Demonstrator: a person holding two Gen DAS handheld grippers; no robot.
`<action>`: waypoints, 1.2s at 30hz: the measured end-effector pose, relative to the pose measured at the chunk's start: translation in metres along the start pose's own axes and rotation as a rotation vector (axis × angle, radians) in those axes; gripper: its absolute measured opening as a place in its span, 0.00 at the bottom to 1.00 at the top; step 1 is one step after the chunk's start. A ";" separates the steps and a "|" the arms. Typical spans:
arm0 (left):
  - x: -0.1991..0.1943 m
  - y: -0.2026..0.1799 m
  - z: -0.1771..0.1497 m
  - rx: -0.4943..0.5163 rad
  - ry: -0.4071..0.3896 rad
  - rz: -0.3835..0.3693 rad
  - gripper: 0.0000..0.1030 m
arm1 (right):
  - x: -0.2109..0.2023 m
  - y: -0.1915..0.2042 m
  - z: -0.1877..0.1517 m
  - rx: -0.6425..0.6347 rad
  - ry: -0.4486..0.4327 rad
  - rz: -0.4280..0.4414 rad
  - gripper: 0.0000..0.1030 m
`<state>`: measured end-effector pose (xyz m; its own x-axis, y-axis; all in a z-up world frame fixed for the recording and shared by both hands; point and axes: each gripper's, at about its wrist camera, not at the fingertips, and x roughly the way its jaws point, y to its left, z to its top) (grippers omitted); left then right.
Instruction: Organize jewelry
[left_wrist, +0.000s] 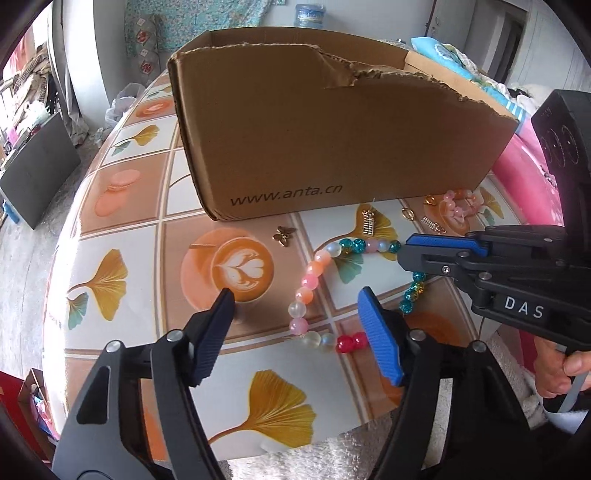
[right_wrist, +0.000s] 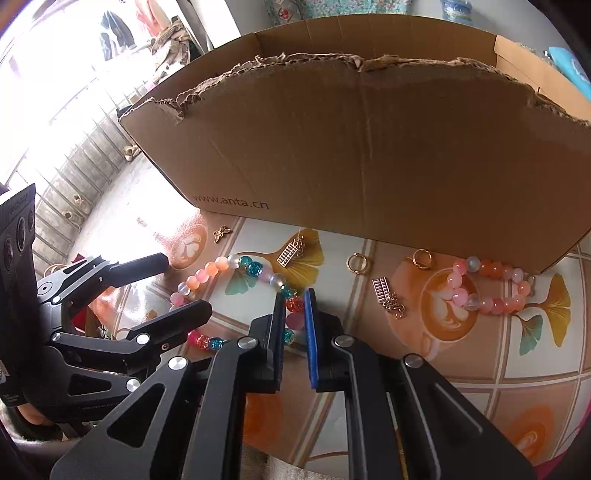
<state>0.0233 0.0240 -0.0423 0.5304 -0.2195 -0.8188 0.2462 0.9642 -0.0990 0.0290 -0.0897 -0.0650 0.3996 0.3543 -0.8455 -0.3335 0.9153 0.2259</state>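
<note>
My desk (right_wrist: 480, 369) wears a ginkgo-print cover. At twelve o'clock stands a cardboard box (right_wrist: 369, 147); before it lie two bead bracelets (right_wrist: 207, 275) (right_wrist: 491, 291), gold rings (right_wrist: 356, 263) and charms (right_wrist: 289, 254).

The left wrist view looks down along its own fingers from low and close over the patterned table (left_wrist: 122, 236), facing the cardboard box (left_wrist: 314, 144) from its left end. The right wrist view sits further right and nearer — the box (right_wrist: 369, 155) fills its upper half. Both views share the box front, the long bead string (left_wrist: 310, 280) (right_wrist: 221, 269) and each other's gripper.
</note>
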 end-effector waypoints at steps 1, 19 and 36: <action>0.000 -0.001 0.000 0.002 -0.003 -0.003 0.53 | 0.000 0.000 0.000 0.000 -0.001 0.002 0.10; 0.006 -0.028 0.005 0.106 0.009 0.028 0.24 | -0.008 -0.019 -0.009 0.026 -0.035 0.041 0.10; -0.021 -0.027 0.000 0.058 -0.056 -0.058 0.08 | -0.039 -0.049 -0.022 0.120 -0.090 0.157 0.10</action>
<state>0.0058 0.0029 -0.0222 0.5579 -0.2841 -0.7798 0.3235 0.9397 -0.1109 0.0109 -0.1530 -0.0535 0.4270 0.5050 -0.7501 -0.2959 0.8619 0.4118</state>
